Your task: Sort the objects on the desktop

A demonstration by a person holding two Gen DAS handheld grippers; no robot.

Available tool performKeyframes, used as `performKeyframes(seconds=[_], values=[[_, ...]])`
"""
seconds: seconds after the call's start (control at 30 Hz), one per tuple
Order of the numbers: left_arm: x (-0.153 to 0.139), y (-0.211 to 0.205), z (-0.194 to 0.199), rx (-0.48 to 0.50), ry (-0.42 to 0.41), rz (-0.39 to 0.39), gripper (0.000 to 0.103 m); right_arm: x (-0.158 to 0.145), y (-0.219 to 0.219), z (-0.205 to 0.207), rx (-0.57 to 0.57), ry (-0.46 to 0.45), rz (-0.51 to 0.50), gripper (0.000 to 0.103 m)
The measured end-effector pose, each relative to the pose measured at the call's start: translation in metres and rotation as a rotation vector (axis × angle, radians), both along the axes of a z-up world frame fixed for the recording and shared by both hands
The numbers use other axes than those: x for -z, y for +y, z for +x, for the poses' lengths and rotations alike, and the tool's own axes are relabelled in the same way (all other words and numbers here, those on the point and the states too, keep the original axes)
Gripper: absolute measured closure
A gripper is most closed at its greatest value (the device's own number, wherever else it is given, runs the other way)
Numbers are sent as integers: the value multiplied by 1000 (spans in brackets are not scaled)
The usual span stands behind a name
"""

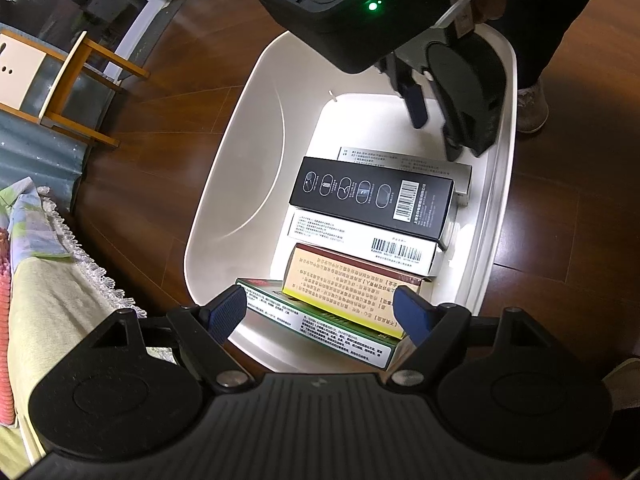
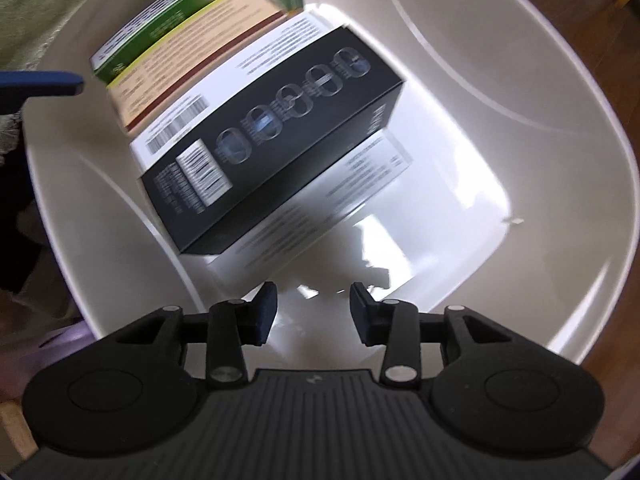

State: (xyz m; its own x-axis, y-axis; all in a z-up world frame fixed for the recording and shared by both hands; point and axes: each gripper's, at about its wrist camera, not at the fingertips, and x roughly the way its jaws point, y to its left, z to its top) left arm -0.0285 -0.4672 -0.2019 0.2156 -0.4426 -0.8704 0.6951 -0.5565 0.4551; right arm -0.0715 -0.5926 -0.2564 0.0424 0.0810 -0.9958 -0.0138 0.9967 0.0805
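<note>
A white plastic bin [image 1: 224,184] stands on the floor with several boxes stacked along one side. A black box [image 1: 372,196] lies on top, over a white barcode box [image 1: 360,246], a tan box [image 1: 348,288] and a green box [image 1: 320,328]. My left gripper [image 1: 320,314] hangs open above the bin's near end, its blue pads either side of the tan and green boxes, holding nothing. My right gripper [image 1: 434,128] reaches into the far end. In the right wrist view it [image 2: 314,308] is open over bare bin floor [image 2: 420,208], just short of the black box [image 2: 272,136].
Dark wooden floor [image 1: 160,128] surrounds the bin. A wooden stool [image 1: 80,80] stands at the left, and fringed bedding [image 1: 52,280] lies at the near left. A person's shoe [image 1: 532,108] is beside the bin's far right corner.
</note>
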Motion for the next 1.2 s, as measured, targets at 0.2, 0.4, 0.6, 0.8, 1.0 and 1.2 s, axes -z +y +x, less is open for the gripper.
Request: performKeyframes(seconds=[0.2,0.4,0.6,0.8,1.0,1.2], values=[[0,0,1,1,-3,-2,22,-1,-8,-1,46,37,63,67],[1,1,1,7,-9,0,22,-5,-25,0,83,58,108,67],[1,0,1,7,-9,-1,22,-12,-39,-1,156,61,208,59],[2,1,2,7,-10,1,21,-13,-48,-3,214,74,263,50],[3,1,2,10,-8,2,18,-10,-56,-3,246,87,258,50],[3,1,3,9,-11,6,18,-10,-59,0,217,75,217,58]])
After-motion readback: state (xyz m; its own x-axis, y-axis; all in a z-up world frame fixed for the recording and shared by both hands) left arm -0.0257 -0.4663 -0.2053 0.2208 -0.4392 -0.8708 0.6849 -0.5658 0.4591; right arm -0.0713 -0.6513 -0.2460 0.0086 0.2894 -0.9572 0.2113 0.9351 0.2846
